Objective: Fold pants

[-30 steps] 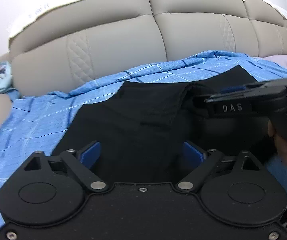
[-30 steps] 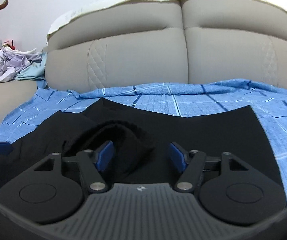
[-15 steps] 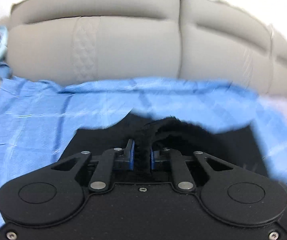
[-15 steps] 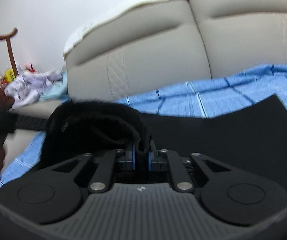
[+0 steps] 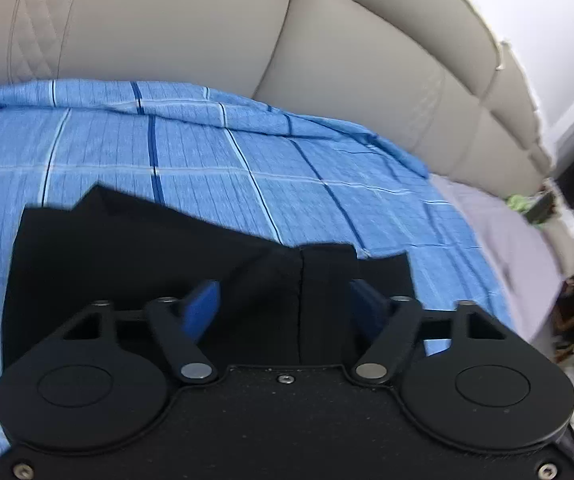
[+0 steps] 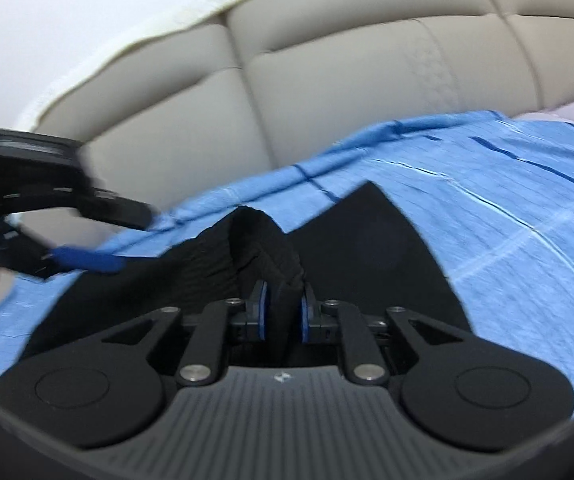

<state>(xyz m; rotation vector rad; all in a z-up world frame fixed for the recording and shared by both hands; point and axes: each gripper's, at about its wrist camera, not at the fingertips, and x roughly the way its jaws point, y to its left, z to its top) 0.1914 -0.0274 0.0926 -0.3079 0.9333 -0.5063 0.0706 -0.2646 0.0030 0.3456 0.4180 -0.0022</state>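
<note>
Pants (image 5: pixel 135 256) lie loose between the just-opened left tool (image 5: pixel 283 300); right tool (image 6: pixel 283 308), easing, pinches a fold.

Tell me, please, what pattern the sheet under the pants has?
The sheet is light blue, checked with dark-blue and white lines; the left wrist view shows it best.

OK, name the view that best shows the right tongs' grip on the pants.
The right wrist view: the right tongs pinch a raised fold of the black pants between blue pads. The left wrist view shows only the pants, not those tongs.

Bare blue checked sheet (image 5: pixel 215 152) lies open beyond the black pants (image 5: pixel 127 248); the padded beige headboard (image 5: pixel 191 28) blocks the far side.
</note>
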